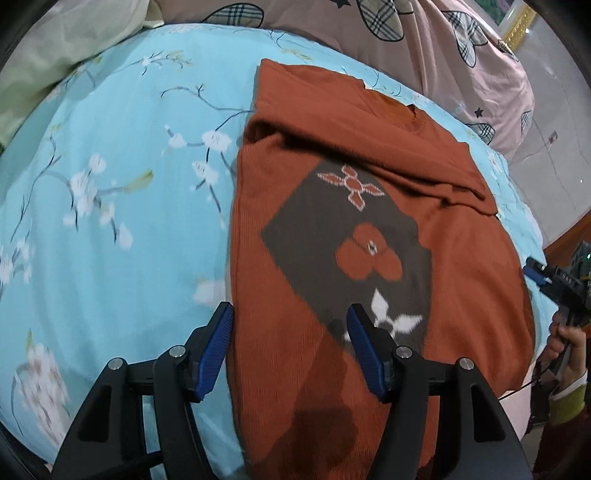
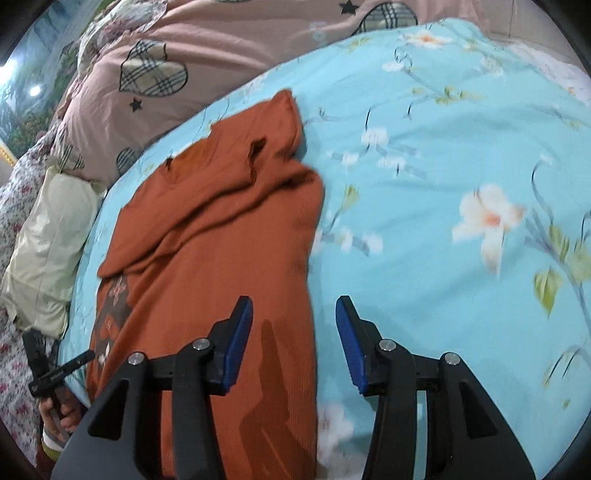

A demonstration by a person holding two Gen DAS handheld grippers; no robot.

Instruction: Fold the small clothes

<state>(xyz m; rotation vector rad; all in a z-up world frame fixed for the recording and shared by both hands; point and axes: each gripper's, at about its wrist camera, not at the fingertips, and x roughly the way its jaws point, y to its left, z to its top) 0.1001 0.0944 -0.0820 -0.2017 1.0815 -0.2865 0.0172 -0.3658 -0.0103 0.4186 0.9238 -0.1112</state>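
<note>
A rust-orange knit sweater with a brown patch of flower motifs lies on the light blue floral bedsheet, both sleeves folded in across its chest. My left gripper is open above the sweater's near left edge, one finger off the cloth and one over it. My right gripper is open over the sweater at its right edge, near the hem. The right gripper also shows at the far right of the left wrist view, and the left one at the lower left of the right wrist view.
A pink quilt with plaid hearts is bunched along the far side of the bed. A pale green pillow lies at the far left corner, and also shows in the right wrist view. The bedsheet stretches to the right of the sweater.
</note>
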